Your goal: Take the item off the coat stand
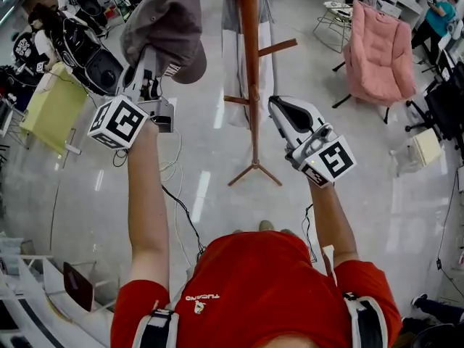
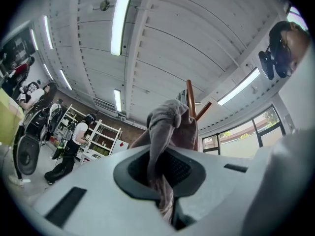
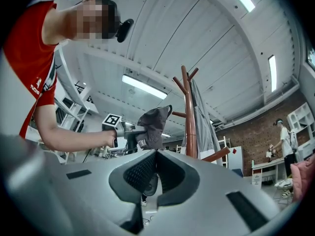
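A grey cap (image 1: 165,22) is pinched in my left gripper (image 1: 148,55), which is shut on its fabric; the cloth (image 2: 165,132) rises straight up out of the closed jaws. In the head view the cap hangs just left of the red-brown wooden coat stand (image 1: 250,64). In the right gripper view the cap (image 3: 152,127) stands a little apart from the pole (image 3: 189,117). My right gripper (image 1: 280,109) is to the right of the pole, at about its middle height. It is shut, its pads (image 3: 147,168) meeting with nothing between them.
A long grey garment (image 1: 233,13) still hangs on the stand. A pink armchair (image 1: 377,49) sits at the right, a yellow-green piece (image 1: 54,104) and black gear (image 1: 90,53) at the left. Cables (image 1: 177,194) trail over the glossy floor. People stand in the background.
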Motion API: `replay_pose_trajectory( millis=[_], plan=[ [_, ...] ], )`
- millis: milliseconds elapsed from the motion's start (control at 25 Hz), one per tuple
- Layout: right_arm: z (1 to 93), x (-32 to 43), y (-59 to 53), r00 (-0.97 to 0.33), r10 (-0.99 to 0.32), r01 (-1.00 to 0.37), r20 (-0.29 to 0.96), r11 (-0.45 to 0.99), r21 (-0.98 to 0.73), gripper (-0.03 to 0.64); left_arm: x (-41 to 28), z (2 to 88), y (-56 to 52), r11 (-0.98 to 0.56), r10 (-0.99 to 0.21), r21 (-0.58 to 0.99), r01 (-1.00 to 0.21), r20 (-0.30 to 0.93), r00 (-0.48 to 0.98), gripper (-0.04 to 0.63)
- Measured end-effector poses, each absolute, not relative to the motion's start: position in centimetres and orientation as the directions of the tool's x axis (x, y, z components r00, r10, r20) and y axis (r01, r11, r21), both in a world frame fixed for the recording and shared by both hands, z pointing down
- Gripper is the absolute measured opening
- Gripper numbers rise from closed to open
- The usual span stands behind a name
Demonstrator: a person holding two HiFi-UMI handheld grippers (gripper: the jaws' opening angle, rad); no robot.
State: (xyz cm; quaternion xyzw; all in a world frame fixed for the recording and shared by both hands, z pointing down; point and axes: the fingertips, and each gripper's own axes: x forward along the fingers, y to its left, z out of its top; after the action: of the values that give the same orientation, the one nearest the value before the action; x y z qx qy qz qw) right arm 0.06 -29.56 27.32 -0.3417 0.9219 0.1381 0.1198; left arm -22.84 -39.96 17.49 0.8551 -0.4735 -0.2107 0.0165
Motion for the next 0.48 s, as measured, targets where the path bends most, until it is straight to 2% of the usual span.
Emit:
replay_pose_trajectory(
  millis=[480],
  plan=[
    [26.8, 0.1, -28.7, -0.746, -0.574, -0.646, -0.339, 0.746, 0.159, 0.025, -24.2, 20.2, -32.7, -0.501, -0.841, 0.207, -0.840, -0.345, 0.417, 0.020]
  ],
)
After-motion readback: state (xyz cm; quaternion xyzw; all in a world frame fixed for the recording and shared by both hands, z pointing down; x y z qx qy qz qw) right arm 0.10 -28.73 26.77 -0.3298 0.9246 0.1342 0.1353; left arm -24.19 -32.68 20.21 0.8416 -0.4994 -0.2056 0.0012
